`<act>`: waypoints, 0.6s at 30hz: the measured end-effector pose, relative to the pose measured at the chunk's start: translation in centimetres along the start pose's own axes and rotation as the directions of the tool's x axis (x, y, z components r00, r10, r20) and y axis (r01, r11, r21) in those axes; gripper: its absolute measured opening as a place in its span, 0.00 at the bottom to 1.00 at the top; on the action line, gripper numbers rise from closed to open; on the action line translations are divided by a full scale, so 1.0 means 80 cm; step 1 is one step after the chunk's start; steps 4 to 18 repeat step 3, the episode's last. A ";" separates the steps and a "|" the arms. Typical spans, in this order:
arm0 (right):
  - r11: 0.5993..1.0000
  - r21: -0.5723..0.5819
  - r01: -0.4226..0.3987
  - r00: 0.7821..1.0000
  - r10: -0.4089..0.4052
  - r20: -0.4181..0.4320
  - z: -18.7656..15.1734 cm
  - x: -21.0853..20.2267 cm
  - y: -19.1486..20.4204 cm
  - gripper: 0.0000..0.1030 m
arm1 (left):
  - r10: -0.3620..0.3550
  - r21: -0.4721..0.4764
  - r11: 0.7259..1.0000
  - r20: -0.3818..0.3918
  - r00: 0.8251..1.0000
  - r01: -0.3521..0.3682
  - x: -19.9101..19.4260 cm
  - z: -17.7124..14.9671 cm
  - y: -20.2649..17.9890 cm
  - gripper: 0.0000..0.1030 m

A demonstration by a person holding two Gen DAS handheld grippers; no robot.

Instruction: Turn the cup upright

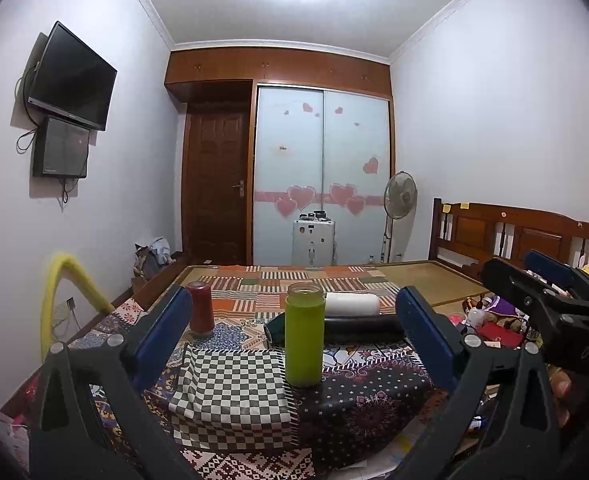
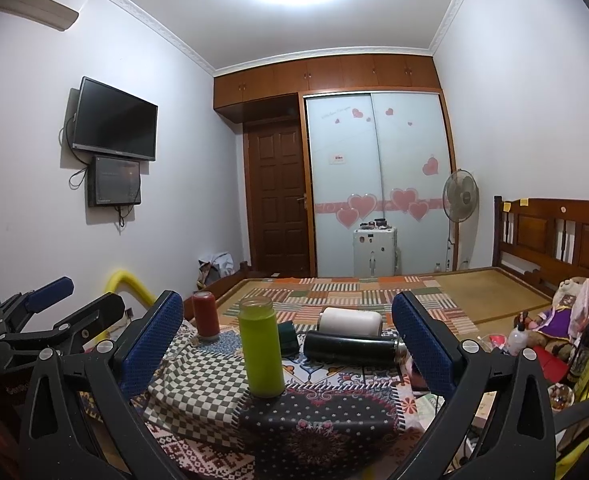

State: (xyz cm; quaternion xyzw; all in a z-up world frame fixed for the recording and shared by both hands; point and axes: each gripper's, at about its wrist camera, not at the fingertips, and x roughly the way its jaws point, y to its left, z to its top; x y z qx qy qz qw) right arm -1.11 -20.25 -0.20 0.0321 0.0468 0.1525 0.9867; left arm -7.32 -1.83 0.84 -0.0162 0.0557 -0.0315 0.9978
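Observation:
A green cup [image 1: 304, 336] stands upright on the patterned cloth, mouth up; it also shows in the right wrist view [image 2: 261, 348]. A red cup [image 1: 200, 309] stands at the back left, seen too in the right wrist view [image 2: 206, 315]. A white cup [image 1: 352, 304] and a black flask [image 1: 358, 326] lie on their sides behind the green cup, both also in the right wrist view: white cup [image 2: 350, 321], black flask [image 2: 354, 348]. My left gripper [image 1: 298, 332] is open, held short of the green cup. My right gripper [image 2: 290, 340] is open and empty, also short of it.
A checked cloth [image 1: 230, 388] lies left of the green cup. Toys and bottles [image 2: 554, 328] crowd the right side. A yellow padded rail [image 1: 66, 292] stands at the left. The right gripper shows in the left wrist view [image 1: 546, 292]; the left one in the right wrist view [image 2: 50, 312].

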 end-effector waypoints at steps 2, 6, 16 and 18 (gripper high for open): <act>1.000 0.000 0.000 1.000 0.000 0.000 0.000 0.001 0.000 1.00 | -0.002 -0.003 1.000 -0.002 1.000 0.002 0.001 0.000 0.001 1.00; 1.000 -0.001 0.001 1.000 -0.001 -0.001 0.000 0.000 0.000 1.00 | -0.001 -0.004 1.000 -0.003 1.000 0.001 0.001 0.000 0.001 1.00; 1.000 -0.001 0.001 1.000 -0.001 -0.001 0.000 0.000 0.000 1.00 | -0.001 -0.004 1.000 -0.003 1.000 0.001 0.001 0.000 0.001 1.00; 1.000 -0.001 0.001 1.000 -0.001 -0.001 0.000 0.000 0.000 1.00 | -0.001 -0.004 1.000 -0.003 1.000 0.001 0.001 0.000 0.001 1.00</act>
